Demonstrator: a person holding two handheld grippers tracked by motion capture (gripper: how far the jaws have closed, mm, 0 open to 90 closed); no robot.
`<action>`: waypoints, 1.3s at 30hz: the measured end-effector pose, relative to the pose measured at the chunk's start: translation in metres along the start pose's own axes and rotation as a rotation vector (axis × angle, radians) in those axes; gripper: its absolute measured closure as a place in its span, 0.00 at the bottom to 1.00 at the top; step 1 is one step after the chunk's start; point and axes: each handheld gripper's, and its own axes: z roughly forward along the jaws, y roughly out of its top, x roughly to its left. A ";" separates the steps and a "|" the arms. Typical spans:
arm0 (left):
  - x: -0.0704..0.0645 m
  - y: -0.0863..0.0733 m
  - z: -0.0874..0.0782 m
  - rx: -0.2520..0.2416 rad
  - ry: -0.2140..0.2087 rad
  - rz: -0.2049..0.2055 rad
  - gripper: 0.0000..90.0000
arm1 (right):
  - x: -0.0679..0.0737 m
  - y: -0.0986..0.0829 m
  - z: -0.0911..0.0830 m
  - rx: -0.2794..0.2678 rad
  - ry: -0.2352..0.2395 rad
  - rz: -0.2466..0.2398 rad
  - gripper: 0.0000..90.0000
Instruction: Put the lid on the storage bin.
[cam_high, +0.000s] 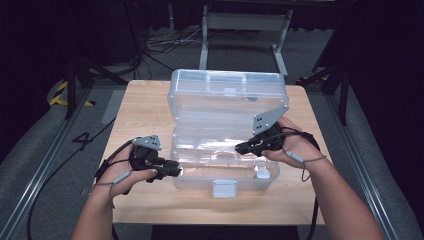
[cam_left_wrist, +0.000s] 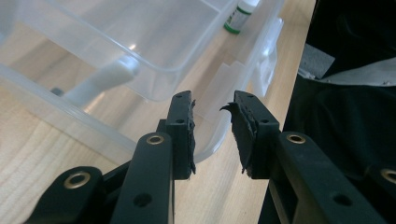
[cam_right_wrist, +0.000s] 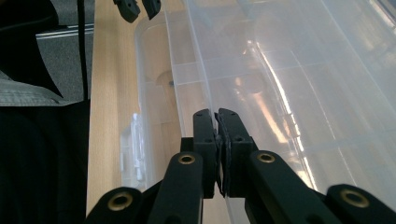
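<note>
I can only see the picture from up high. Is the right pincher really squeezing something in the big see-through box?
Observer: Yes. The right gripper has its jaws shut on the thin edge of the clear tray.
Operator: What about the left one?
Observer: The left gripper is open; the box rim shows through the gap between its jaws.
Operator: What's the little white thing in the box?
Observer: A small bottle with a white cap and a green label.

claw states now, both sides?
Left claw: open, jaws either side of the clear box's rim, not clamped.
Right claw: closed on the rim of the inner tray.
</note>
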 end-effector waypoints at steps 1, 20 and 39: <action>0.001 0.001 -0.002 -0.013 0.004 0.009 0.77 | 0.000 0.000 0.000 -0.001 0.000 0.000 0.96; 0.016 0.008 -0.035 -0.123 0.006 0.006 0.94 | 0.003 -0.004 0.000 -0.016 -0.011 0.012 0.96; 0.019 0.025 -0.041 -0.290 0.054 -0.013 0.99 | 0.009 -0.008 0.001 -0.018 -0.021 0.015 0.96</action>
